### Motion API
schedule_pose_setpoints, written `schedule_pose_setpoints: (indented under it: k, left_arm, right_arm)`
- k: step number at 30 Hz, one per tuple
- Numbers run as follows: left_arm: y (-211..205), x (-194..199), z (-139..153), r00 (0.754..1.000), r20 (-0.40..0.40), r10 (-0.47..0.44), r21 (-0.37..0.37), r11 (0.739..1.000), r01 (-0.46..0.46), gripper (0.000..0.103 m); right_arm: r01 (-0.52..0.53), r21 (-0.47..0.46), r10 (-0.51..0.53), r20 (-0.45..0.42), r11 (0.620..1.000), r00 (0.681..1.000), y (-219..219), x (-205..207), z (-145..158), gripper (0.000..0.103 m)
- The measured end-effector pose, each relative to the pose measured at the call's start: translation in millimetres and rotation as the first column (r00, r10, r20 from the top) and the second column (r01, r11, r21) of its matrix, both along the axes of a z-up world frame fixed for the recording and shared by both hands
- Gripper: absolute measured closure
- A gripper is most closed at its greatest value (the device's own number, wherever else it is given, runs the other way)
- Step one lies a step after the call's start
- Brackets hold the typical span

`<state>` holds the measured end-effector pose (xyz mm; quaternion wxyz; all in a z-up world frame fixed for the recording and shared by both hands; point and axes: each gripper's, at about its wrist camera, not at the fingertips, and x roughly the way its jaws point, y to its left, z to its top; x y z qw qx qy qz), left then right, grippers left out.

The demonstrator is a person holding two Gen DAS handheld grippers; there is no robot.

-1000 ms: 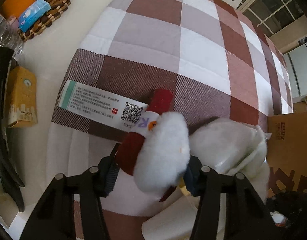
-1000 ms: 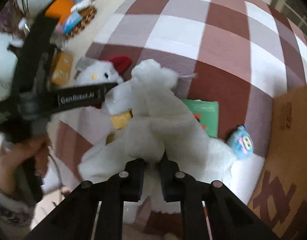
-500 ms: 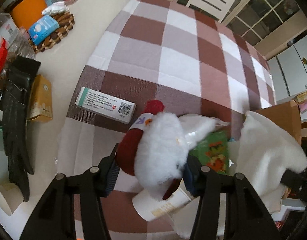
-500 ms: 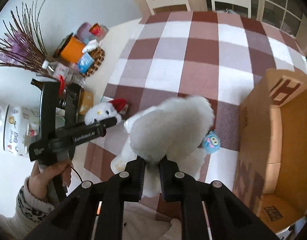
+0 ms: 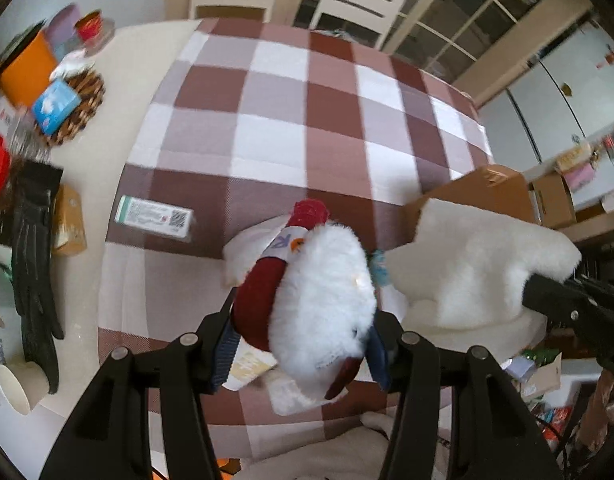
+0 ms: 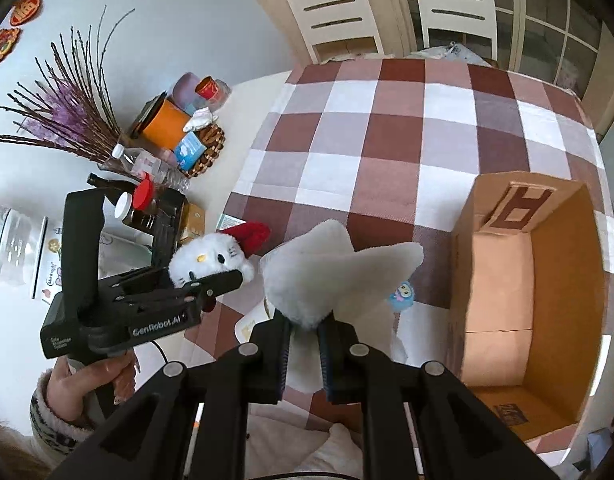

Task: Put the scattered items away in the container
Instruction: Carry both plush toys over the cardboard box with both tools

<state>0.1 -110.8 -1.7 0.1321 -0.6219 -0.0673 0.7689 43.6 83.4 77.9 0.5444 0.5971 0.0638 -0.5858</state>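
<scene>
On the left, our left gripper (image 5: 303,344) is clamped around a white plush cat toy with a red bow (image 5: 319,292), held above the brown-and-white checked cloth (image 5: 267,128). A long white medicine carton (image 5: 155,216) lies on the cloth. Further right, our right gripper (image 6: 305,354) pinches a fluffy white fabric piece (image 6: 331,276), also lifted. The open brown cardboard box (image 6: 523,280) stands at the right, its inside bare.

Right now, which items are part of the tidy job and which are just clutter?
Job:
- cat plush in left gripper
- white fluffy cloth in right gripper
- cardboard box
- medicine box, small blue toy on the cloth-covered table

Lying about:
- orange tub
- dried twigs
- black gloves
</scene>
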Motion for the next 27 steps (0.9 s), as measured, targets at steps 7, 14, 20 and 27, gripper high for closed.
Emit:
schedule_pose_setpoints:
  k: [7, 14, 20, 27]
  left_arm:
    - [29.3, 4.0, 28.1, 0.998, -0.024, -0.062, 0.016, 0.998, 0.062, 0.049]
    - [64.1, 4.0, 58.9, 0.989, -0.065, -0.131, 0.035, 0.99, 0.134, 0.049]
    - [101.9, -0.3, 83.4, 0.972, -0.11, -0.208, 0.056, 0.975, 0.215, 0.049]
    - [151.3, -9.0, 99.6, 0.943, -0.145, -0.299, 0.077, 0.947, 0.313, 0.049]
  right_arm:
    - [0.021, -0.025, -0.021, -0.005, 0.999, 1.0, 21.1, -16.6, 21.2, 0.09]
    - [0.071, -0.072, -0.073, -0.019, 0.995, 0.997, 51.9, -43.9, 44.2, 0.09]
    - [0.139, -0.094, -0.146, -0.064, 0.986, 0.987, 81.5, -72.0, 60.2, 0.09]
    - [0.227, -0.109, -0.238, -0.106, 0.968, 0.965, 114.8, -100.4, 74.2, 0.09]
